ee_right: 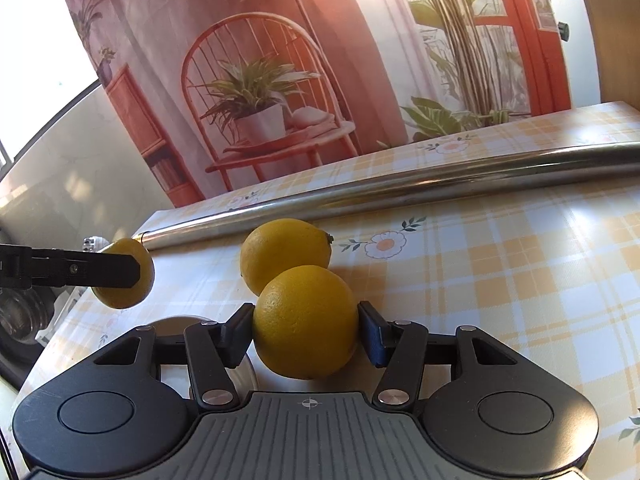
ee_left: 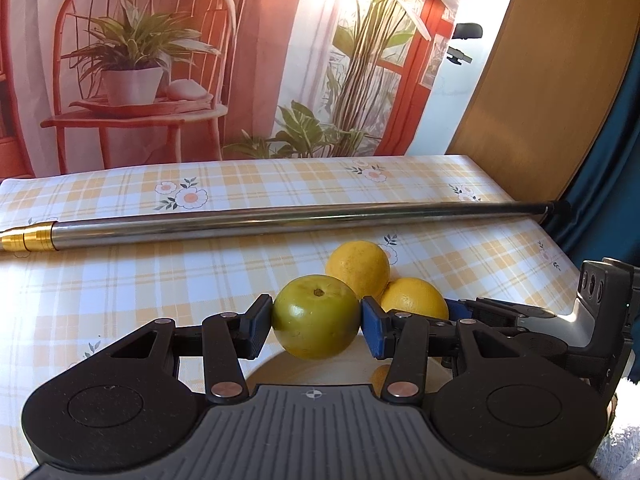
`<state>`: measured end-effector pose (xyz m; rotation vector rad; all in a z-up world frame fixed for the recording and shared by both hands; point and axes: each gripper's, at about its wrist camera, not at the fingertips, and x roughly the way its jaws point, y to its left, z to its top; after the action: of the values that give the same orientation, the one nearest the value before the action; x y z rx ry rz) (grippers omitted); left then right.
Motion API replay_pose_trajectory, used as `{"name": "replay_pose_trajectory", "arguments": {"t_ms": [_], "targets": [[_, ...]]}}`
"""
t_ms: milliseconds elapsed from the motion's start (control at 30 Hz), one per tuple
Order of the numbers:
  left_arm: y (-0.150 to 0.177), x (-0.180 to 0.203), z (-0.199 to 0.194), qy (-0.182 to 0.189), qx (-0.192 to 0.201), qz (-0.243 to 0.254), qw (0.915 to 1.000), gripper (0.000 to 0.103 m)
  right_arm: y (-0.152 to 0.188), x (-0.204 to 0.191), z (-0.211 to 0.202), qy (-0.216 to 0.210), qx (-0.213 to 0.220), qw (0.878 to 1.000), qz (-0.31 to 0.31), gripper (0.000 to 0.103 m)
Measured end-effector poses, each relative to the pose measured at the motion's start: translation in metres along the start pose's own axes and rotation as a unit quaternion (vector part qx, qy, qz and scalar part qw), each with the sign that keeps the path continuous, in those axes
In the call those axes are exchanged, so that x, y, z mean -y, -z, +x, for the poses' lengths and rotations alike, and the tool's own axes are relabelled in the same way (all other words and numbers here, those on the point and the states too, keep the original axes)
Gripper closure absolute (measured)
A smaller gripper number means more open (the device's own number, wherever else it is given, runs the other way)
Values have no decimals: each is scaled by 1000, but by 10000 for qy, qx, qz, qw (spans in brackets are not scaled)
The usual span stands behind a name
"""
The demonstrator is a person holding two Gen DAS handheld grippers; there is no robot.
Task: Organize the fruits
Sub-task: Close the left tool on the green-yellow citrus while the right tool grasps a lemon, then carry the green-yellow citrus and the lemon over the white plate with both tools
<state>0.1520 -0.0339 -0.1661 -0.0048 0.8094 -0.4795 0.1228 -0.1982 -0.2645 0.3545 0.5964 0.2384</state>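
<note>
1. The left gripper [ee_left: 316, 320] is closed partway on a greenish-yellow fruit [ee_left: 316, 318], one pad pressed against each side, and the fruit hangs above a pale round plate [ee_left: 320, 372].
2. Only a small arc of that plate shows in the left wrist view; the gripper body covers the rest, so I cannot tell what else lies on it.
3. The right gripper [ee_right: 306, 328] is closed about as far on a yellow orange [ee_right: 306, 322], pads touching both sides, over the checked worktop [ee_right: 520, 280].
4. In the left wrist view that orange [ee_left: 414, 298] is half hidden behind the left gripper's blue pad, and only the tips of the right gripper's fingers show beside it.
5. A second yellow fruit [ee_right: 286, 254] rests on the worktop just behind the held orange; whether the two touch cannot be made out.
6. In the right wrist view the greenish-yellow fruit [ee_right: 124, 274] appears at the left, partly covered by a dark finger of the left gripper.
7. A long metal rod [ee_left: 280, 220] with a gold end lies across the worktop behind the fruit; its right end runs out of the right wrist view.
8. A printed backdrop [ee_left: 160, 60] of a chair and plants hangs behind the worktop.
</note>
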Motion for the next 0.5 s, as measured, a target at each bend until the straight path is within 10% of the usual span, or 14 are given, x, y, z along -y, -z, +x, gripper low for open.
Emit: {"name": "replay_pose_trajectory", "arguments": {"t_ms": [500], "targets": [[17,9,9,-4,-248,307,9992,53,1,12,-14,-156,376,9988,267,52]]}}
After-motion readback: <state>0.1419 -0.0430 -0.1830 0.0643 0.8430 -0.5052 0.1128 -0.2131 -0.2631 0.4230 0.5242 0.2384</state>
